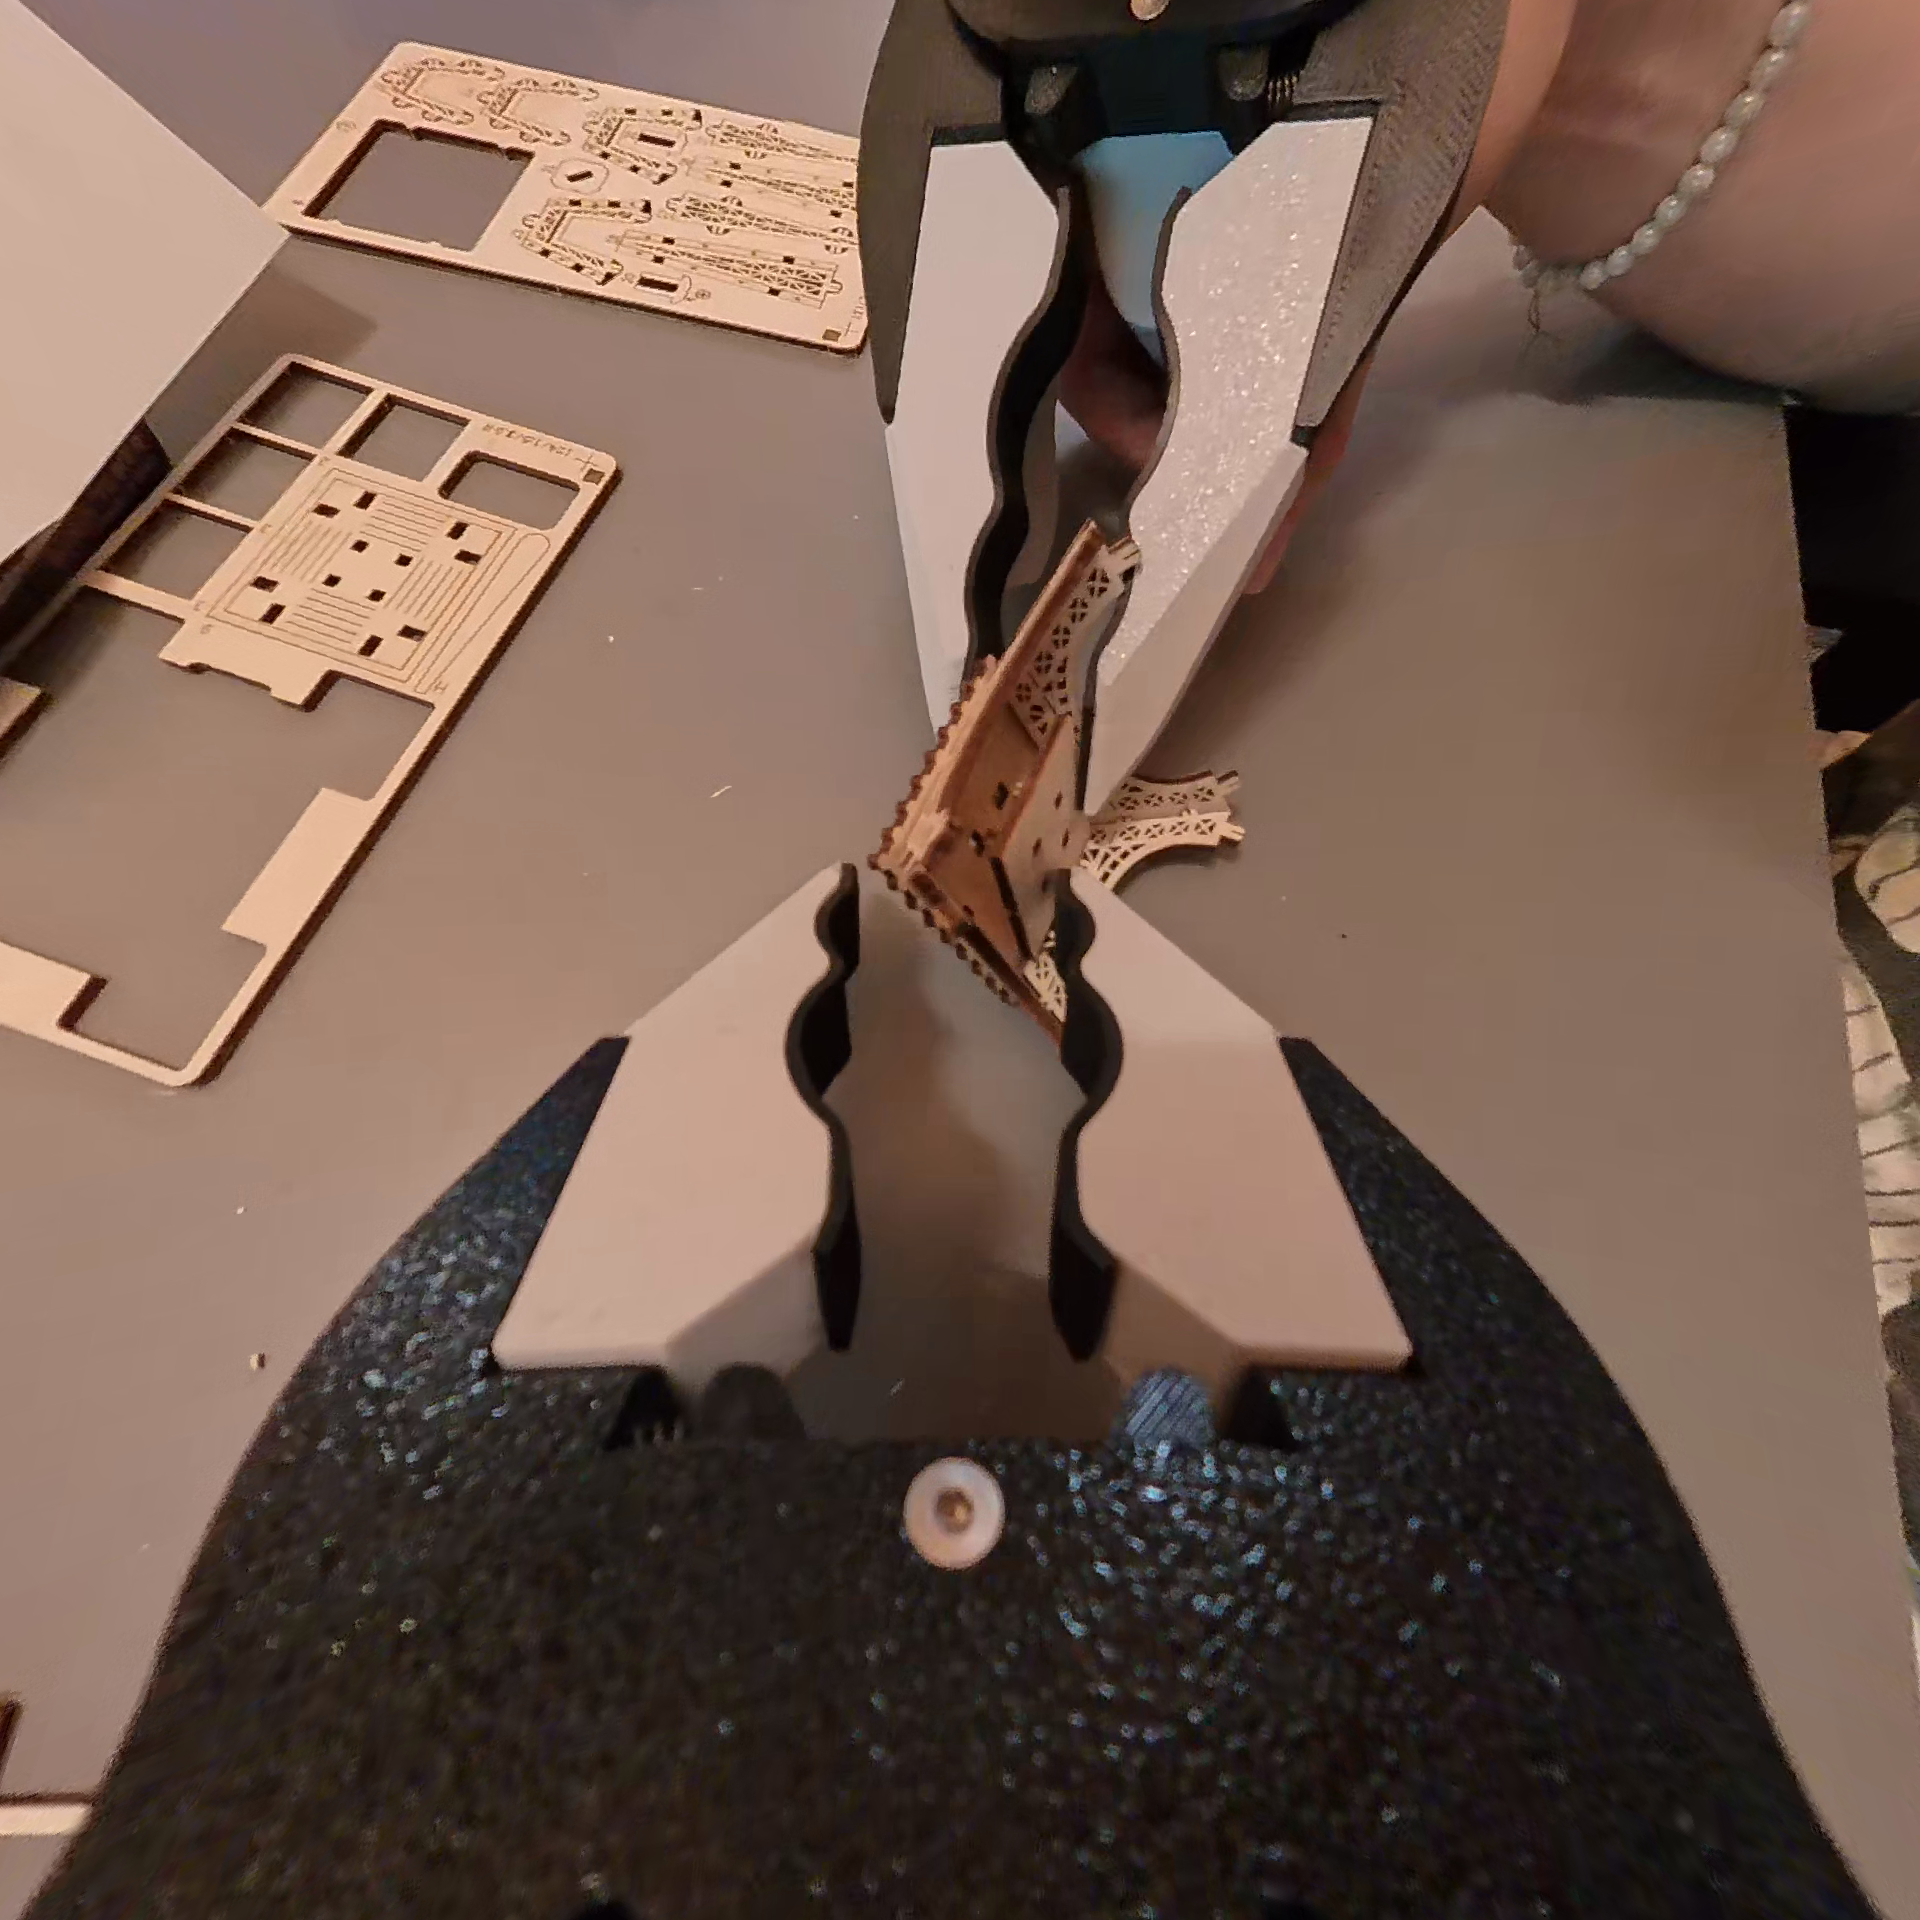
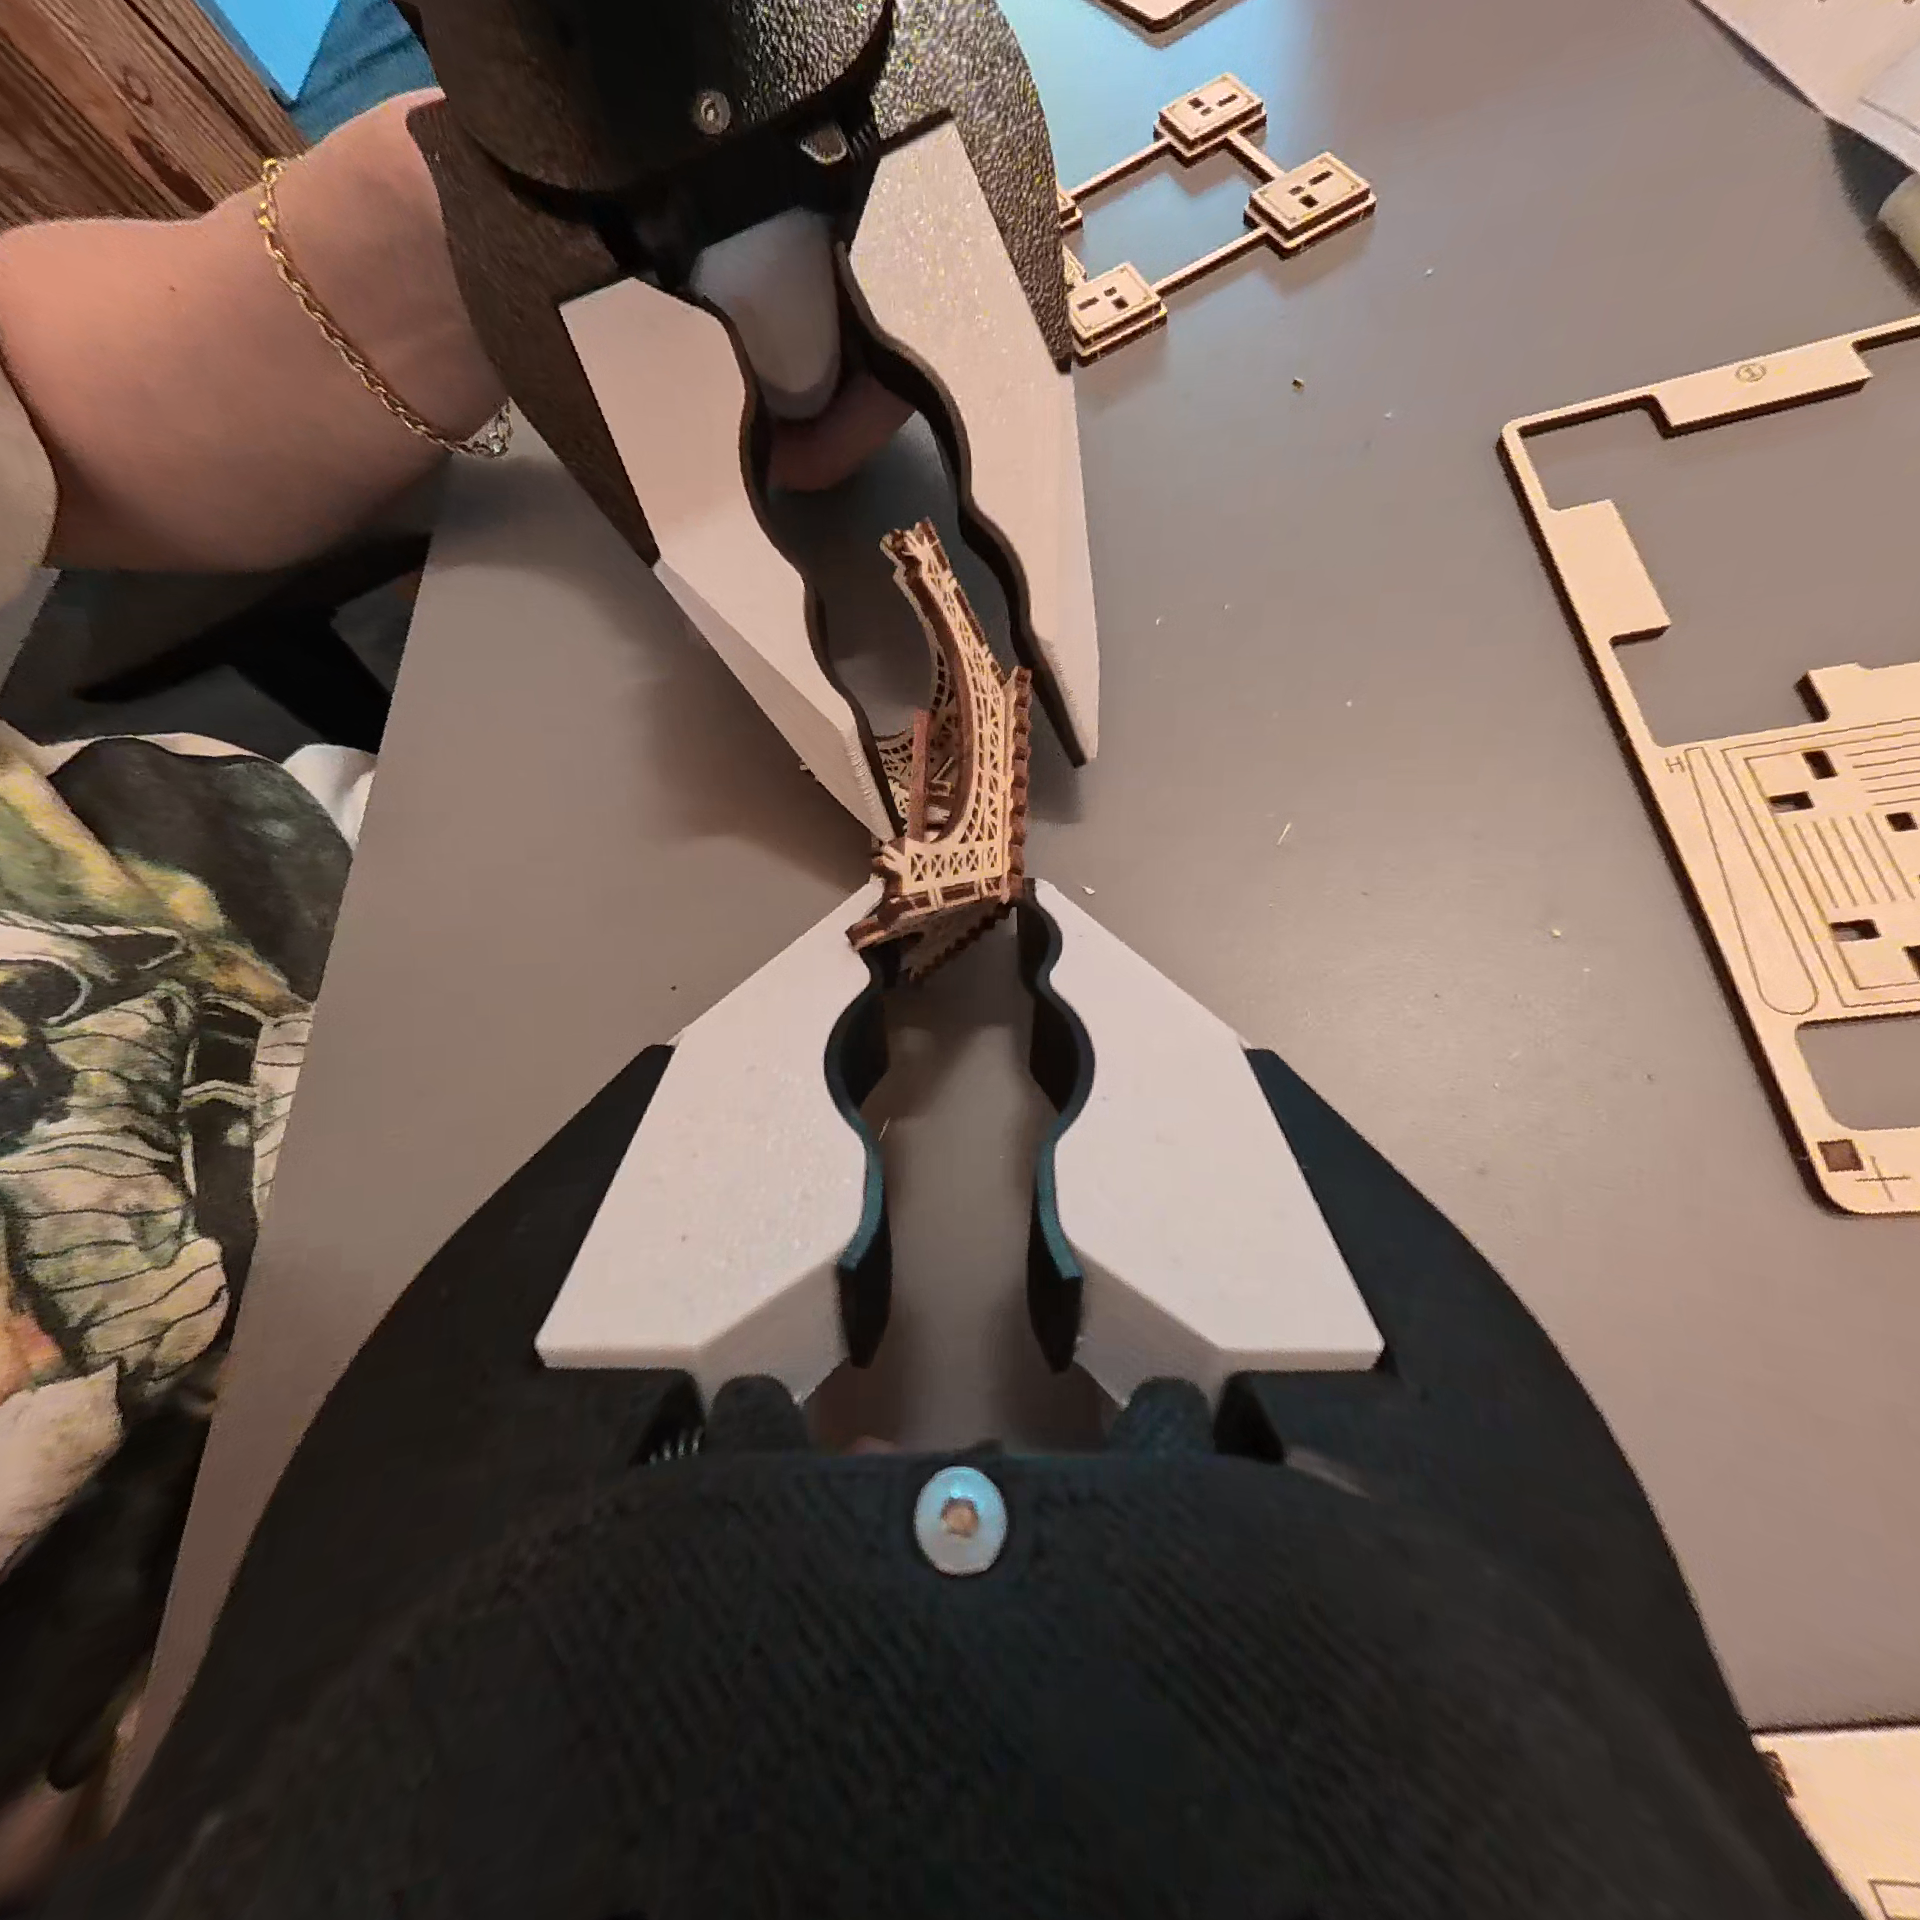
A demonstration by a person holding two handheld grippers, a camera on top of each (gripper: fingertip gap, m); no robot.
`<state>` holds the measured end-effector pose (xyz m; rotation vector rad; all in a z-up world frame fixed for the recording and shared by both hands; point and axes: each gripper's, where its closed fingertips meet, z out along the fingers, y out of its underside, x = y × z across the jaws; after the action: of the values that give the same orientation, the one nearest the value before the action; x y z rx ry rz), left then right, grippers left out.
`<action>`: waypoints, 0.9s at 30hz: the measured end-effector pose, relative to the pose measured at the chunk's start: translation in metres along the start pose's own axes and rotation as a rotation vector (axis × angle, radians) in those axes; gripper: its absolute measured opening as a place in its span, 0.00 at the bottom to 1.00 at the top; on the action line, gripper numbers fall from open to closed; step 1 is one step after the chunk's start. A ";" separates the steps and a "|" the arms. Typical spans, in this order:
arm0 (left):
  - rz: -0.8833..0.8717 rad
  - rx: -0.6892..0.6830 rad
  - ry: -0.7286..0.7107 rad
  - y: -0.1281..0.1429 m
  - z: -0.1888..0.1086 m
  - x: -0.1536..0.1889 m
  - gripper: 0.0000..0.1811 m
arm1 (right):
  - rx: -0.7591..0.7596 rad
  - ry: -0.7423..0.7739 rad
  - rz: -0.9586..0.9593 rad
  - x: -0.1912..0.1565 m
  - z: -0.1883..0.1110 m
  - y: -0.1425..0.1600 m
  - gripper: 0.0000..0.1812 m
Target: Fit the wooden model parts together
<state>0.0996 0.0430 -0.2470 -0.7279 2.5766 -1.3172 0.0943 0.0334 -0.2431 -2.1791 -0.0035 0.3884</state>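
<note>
A small wooden model is held above the grey table between both grippers: a square platform with toothed edges and curved lattice legs fitted to it. My left gripper is closed on the platform's edges from the near side. My right gripper comes in from the far side, and a lattice leg runs up between its fingers. In the right wrist view my right gripper pinches the model's lower corner, while the left gripper clamps it from above. A loose lattice piece lies on the table behind.
Laser-cut wooden sheets lie left of the work and farther back. Another sheet and a sprue of small squares lie on the right. The table edge is close. White paper sits at the far left. Braceleted wrists hold both grippers. The tips of both grippers are at nearly the same place.
</note>
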 end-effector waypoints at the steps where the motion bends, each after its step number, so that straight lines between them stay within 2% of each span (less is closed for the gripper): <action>1: 0.005 0.001 0.000 0.000 -0.001 -0.001 0.20 | 0.000 0.000 -0.002 0.000 0.000 0.000 0.11; 6: -0.004 0.021 -0.021 0.000 -0.005 -0.005 0.20 | 0.003 0.017 -0.029 0.000 0.000 -0.001 0.11; 10: -0.022 -0.022 -0.039 0.006 -0.004 -0.006 0.23 | 0.006 0.037 -0.071 0.000 0.001 -0.003 0.11; 13: -0.084 -0.011 -0.107 0.007 -0.006 -0.014 0.26 | 0.010 0.061 -0.071 0.003 0.001 -0.003 0.11; 17: -0.045 -0.017 -0.213 0.006 -0.010 -0.021 0.30 | 0.013 0.075 -0.065 0.004 0.002 -0.004 0.11; 22: -0.040 -0.049 -0.282 0.008 -0.014 -0.024 0.30 | 0.019 0.109 -0.073 0.006 0.003 -0.006 0.11; 27: -0.127 -0.024 -0.352 0.009 -0.022 -0.031 0.30 | 0.026 0.143 -0.058 0.010 0.003 -0.008 0.11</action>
<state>0.1156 0.0780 -0.2431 -1.0388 2.3010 -1.0758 0.1037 0.0422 -0.2414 -2.1716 0.0177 0.1985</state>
